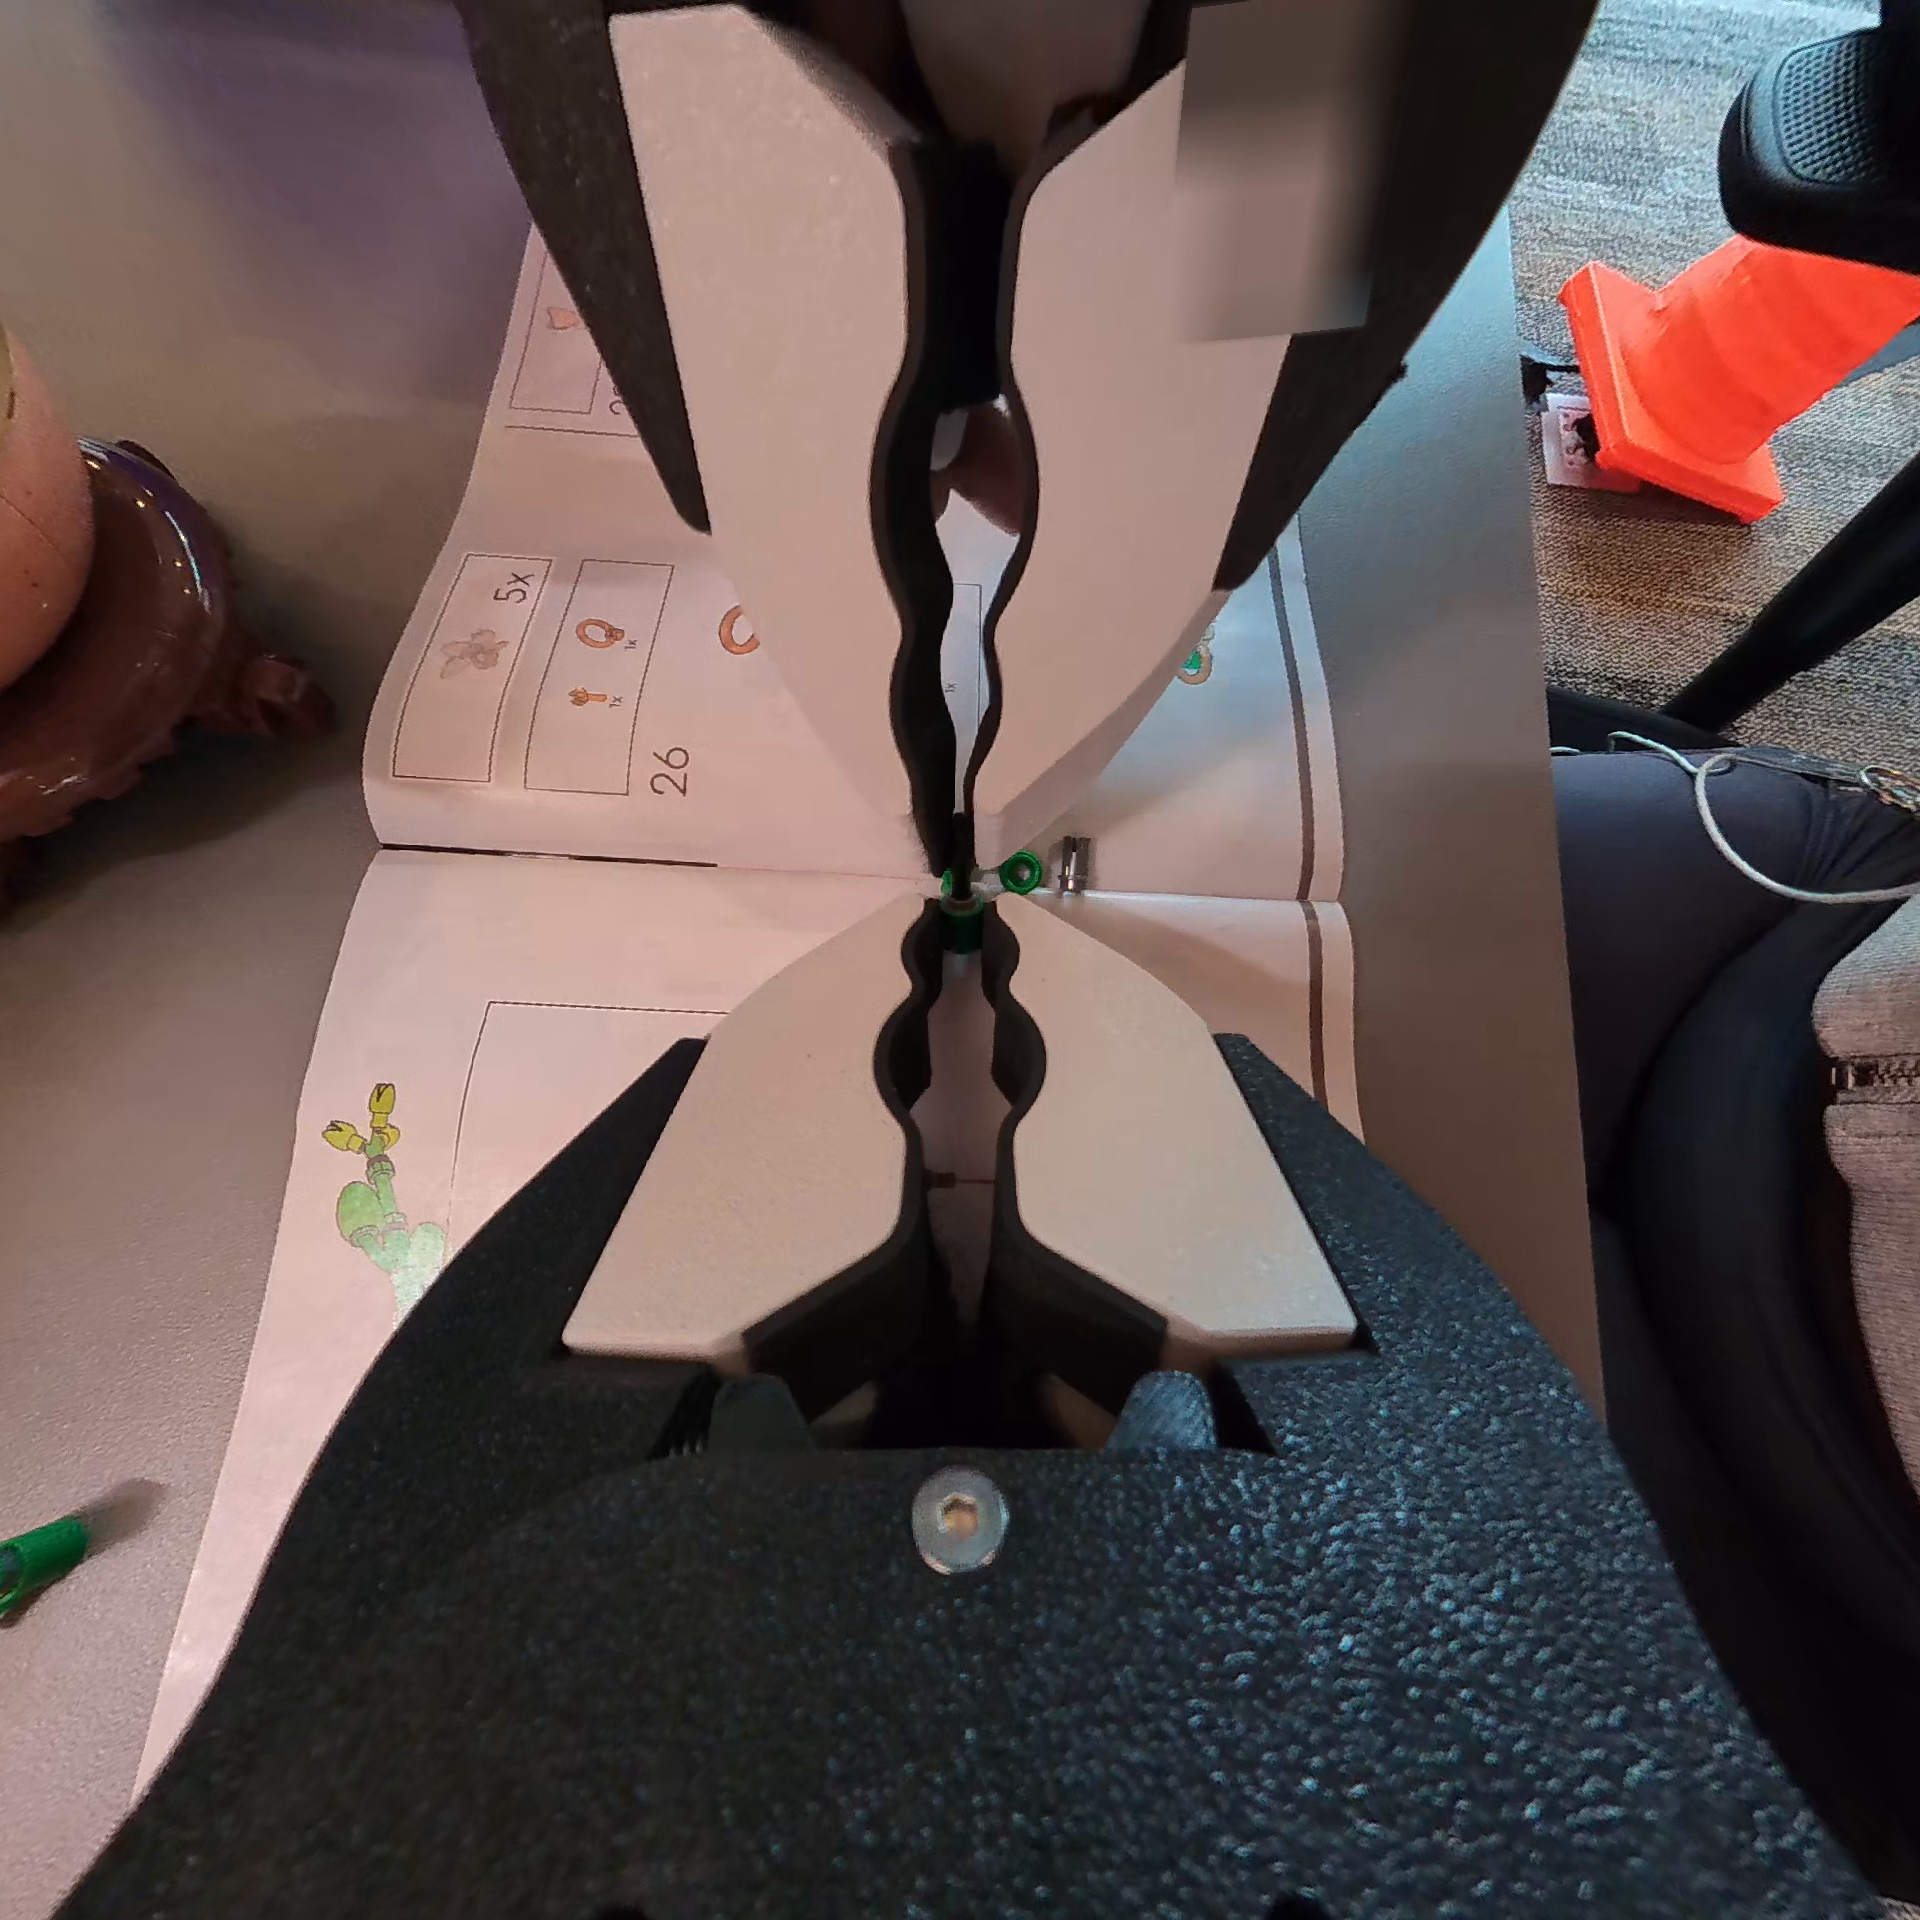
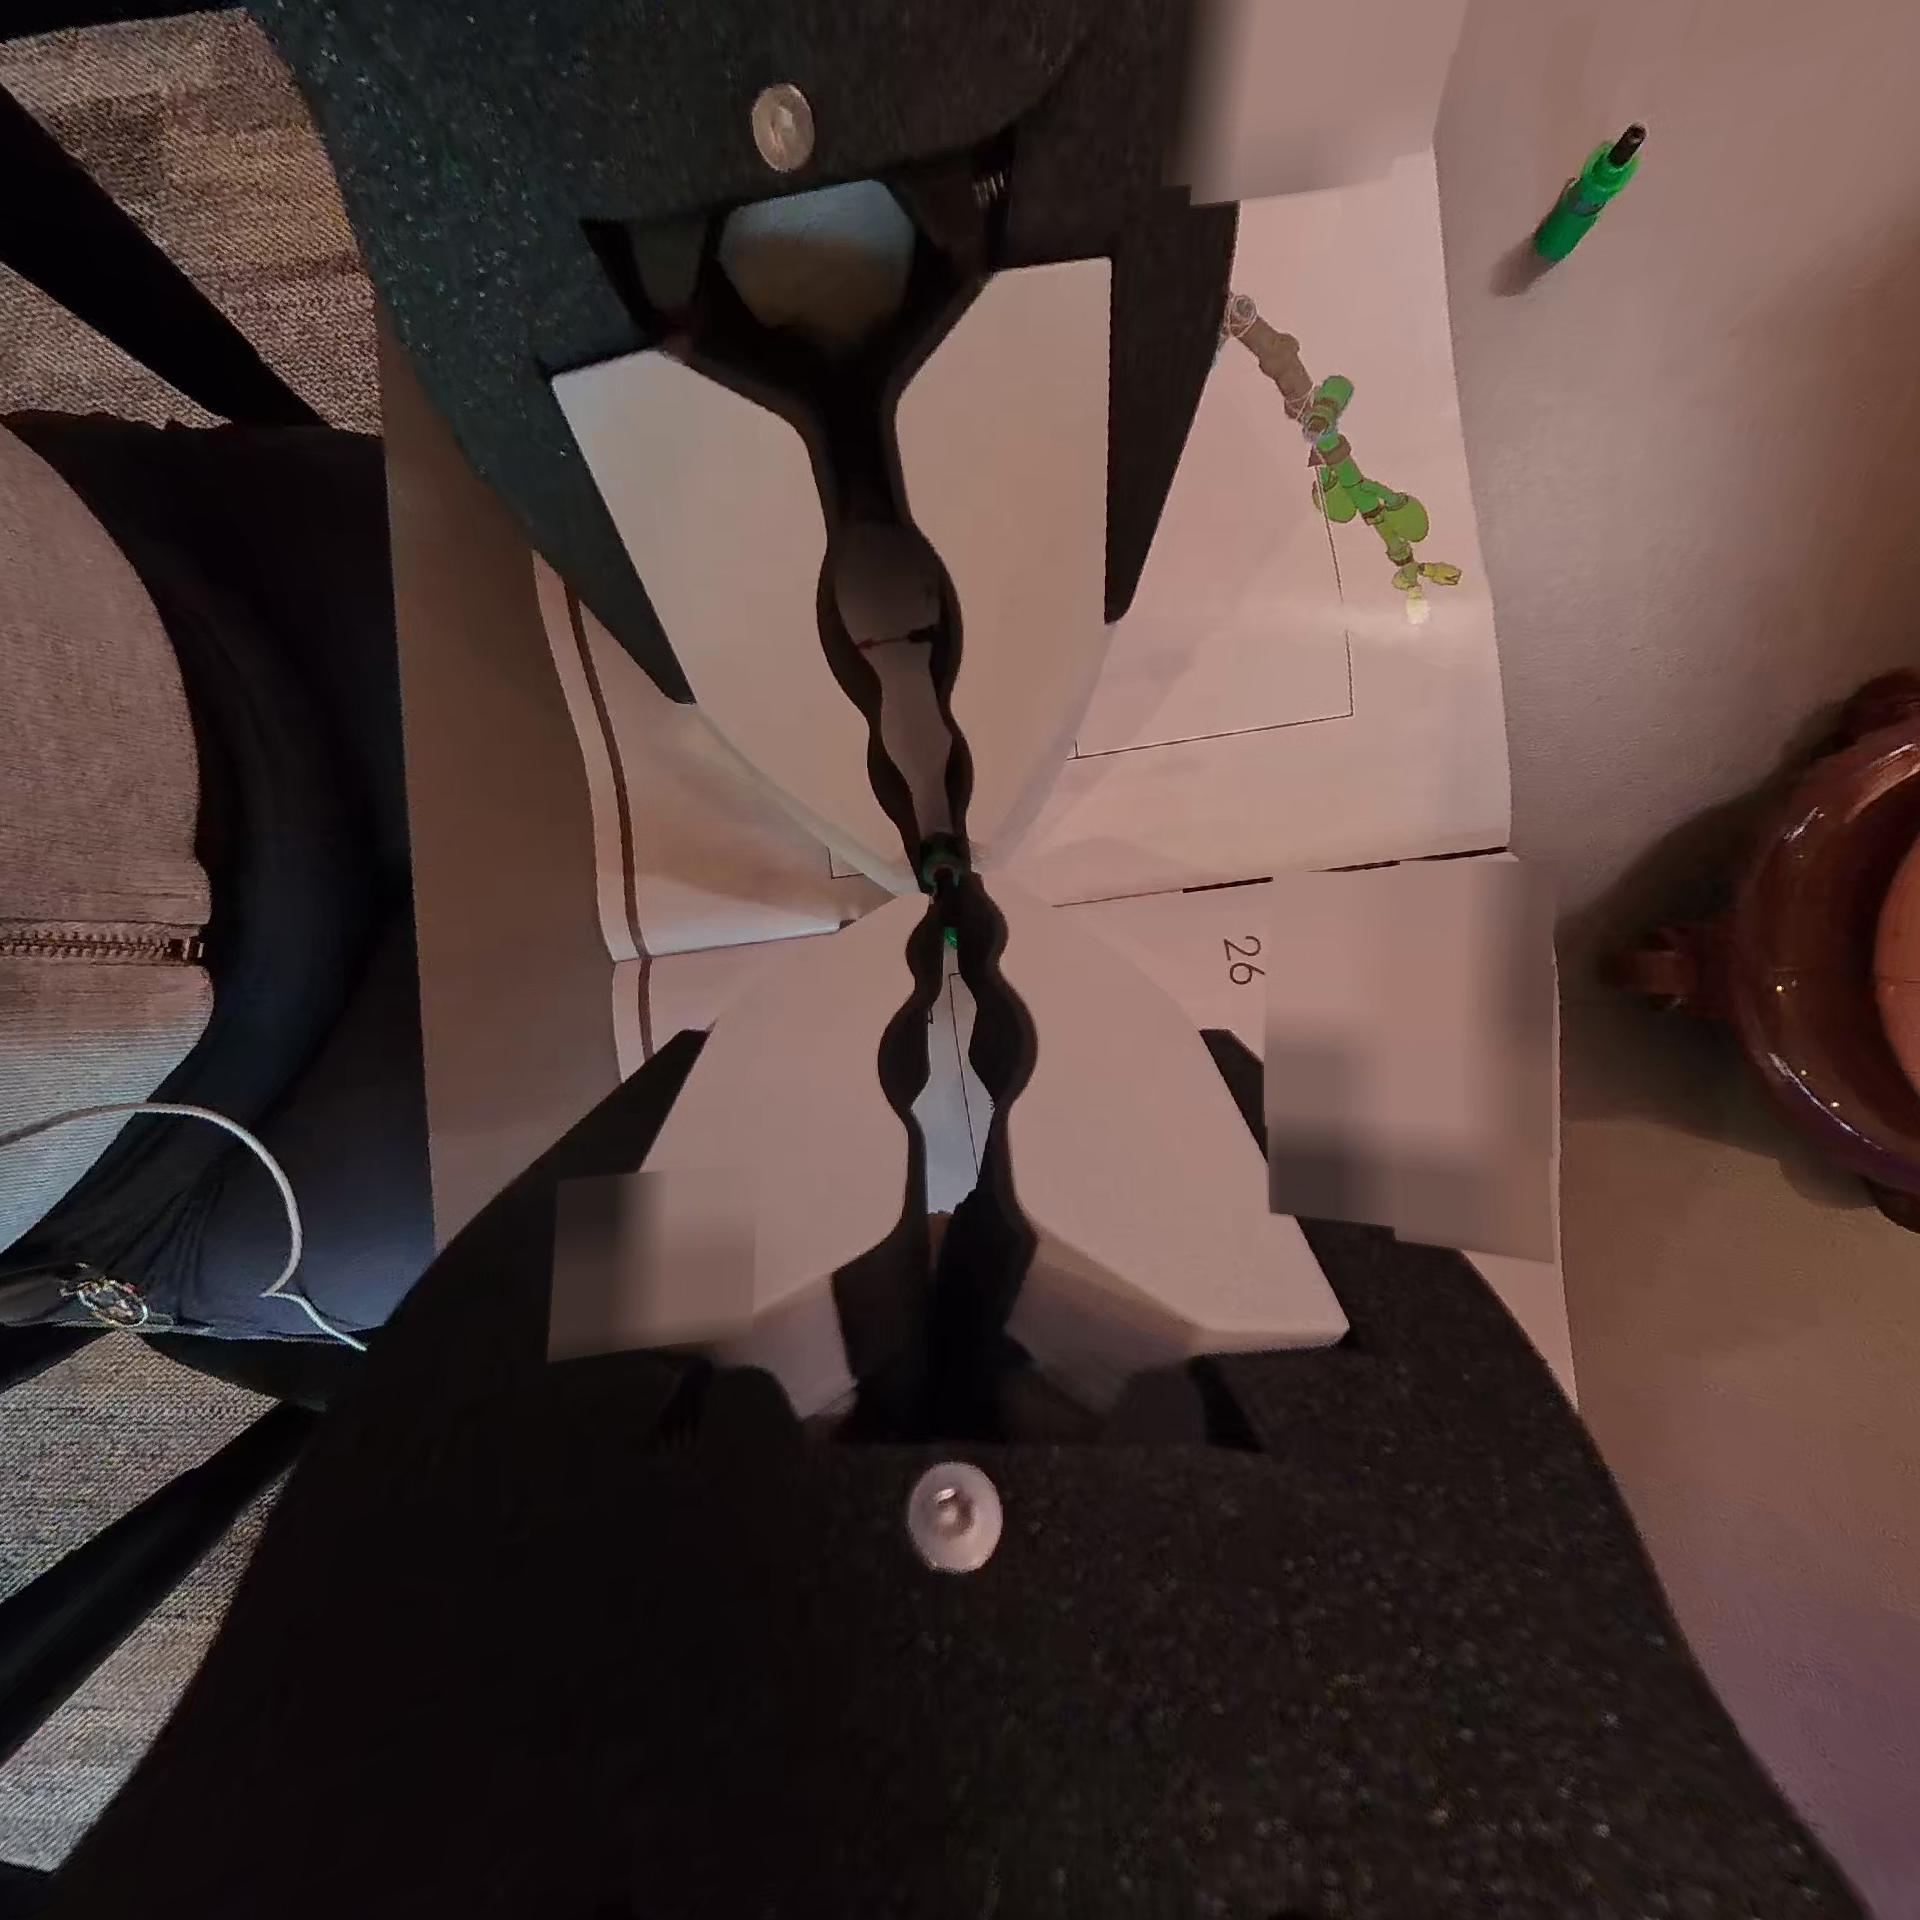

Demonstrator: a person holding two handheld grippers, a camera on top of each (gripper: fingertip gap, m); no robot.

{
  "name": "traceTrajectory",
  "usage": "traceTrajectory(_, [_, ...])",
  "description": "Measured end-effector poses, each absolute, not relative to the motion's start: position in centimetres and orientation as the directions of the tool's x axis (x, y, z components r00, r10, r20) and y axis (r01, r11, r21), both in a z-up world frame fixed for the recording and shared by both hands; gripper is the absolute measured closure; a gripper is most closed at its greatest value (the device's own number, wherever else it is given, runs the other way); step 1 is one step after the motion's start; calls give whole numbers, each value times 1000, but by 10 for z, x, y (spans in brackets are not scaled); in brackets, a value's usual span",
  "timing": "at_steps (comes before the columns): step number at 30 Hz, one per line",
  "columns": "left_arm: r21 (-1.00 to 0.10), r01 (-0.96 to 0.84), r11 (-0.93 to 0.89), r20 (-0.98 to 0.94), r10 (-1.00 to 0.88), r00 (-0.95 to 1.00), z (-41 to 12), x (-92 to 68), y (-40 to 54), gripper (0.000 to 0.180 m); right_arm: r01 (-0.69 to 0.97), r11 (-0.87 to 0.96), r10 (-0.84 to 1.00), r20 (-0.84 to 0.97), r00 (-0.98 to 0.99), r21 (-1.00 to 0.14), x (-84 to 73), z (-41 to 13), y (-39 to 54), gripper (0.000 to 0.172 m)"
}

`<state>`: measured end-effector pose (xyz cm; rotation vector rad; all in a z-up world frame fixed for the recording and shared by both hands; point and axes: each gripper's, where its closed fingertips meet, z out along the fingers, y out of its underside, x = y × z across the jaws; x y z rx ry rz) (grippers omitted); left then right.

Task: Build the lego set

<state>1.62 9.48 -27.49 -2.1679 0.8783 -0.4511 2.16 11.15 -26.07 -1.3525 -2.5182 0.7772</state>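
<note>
Left hand-held gripper (image 1: 961,920) and right hand-held gripper (image 2: 940,914) meet tip to tip above open booklet (image 1: 623,935) on surface (image 1: 156,1143); left clamped on small green piece (image 1: 961,925); right pinched on thin black pin (image 1: 961,852) entering it.

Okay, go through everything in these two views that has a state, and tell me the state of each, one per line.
Left gripper: shut on a small green piece.
Right gripper: shut on a thin black pin.
Booklet: open, flat on the table.
Green ring: loose on the booklet's fold.
Grey connector: lying loose.
Green peg: lying on the table.
</note>
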Motion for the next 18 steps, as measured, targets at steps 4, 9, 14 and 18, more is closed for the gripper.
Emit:
traceTrajectory(4, [-747,-448,-491,44,-709,704,-275,17,95,174,732,440,824,-89,-559,-520,21,-261,111,170])
traceTrajectory(9, [-747,-449,-490,42,-709,704,-275,16,95,174,741,444,833,-73,-549,-504,21,-262,111,170])
traceTrajectory(14, [-747,-449,-491,43,-709,704,-275,16,95,174,747,441,837,-73,-543,-498,19,-264,108,170])
traceTrajectory(18, [-747,-448,-492,44,-708,704,-275,16,95,174,748,444,840,-61,-539,-493,19,-265,109,170])
